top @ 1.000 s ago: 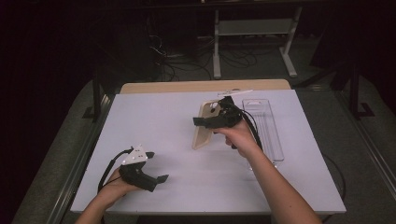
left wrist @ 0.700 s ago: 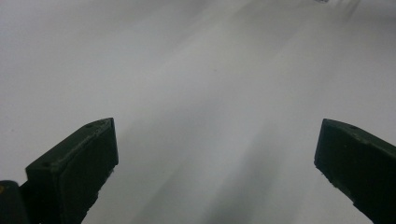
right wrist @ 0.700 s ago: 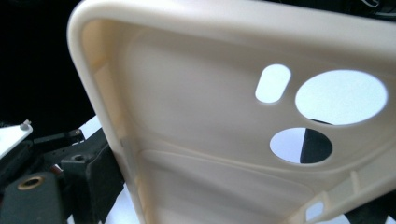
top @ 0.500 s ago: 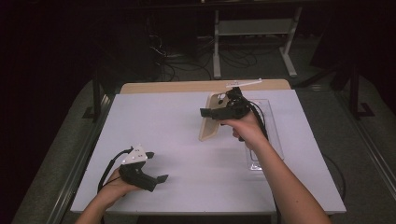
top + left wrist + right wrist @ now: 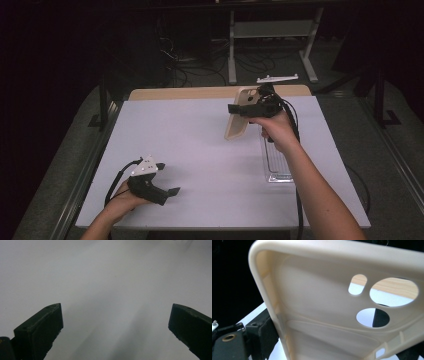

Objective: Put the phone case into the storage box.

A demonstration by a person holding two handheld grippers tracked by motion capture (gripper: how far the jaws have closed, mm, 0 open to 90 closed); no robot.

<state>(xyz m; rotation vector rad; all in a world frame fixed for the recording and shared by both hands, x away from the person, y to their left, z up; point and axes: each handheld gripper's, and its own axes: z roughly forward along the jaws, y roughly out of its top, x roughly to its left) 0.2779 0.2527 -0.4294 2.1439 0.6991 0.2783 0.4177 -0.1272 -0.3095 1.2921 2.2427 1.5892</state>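
A cream phone case (image 5: 238,119) with round camera holes hangs upright above the white table (image 5: 210,150), toward its far right. My right gripper (image 5: 246,109) is shut on the case near its top edge. In the right gripper view the case's hollow inside (image 5: 332,315) faces the camera, and one black jaw stands at its left edge. My left gripper (image 5: 170,192) rests low at the table's near left, held by a hand. Its jaws stand wide apart over bare table, its fingertips (image 5: 42,327) holding nothing.
A clear plastic tray (image 5: 278,160) lies on the table under the right forearm. A strip of bare wood (image 5: 190,93) runs along the table's far edge. Behind the table are a metal stand (image 5: 270,30), cables and dark floor.
The right hand has carried the phone case farther from the person and higher, uncovering more of the clear tray. The left gripper has stayed in place.
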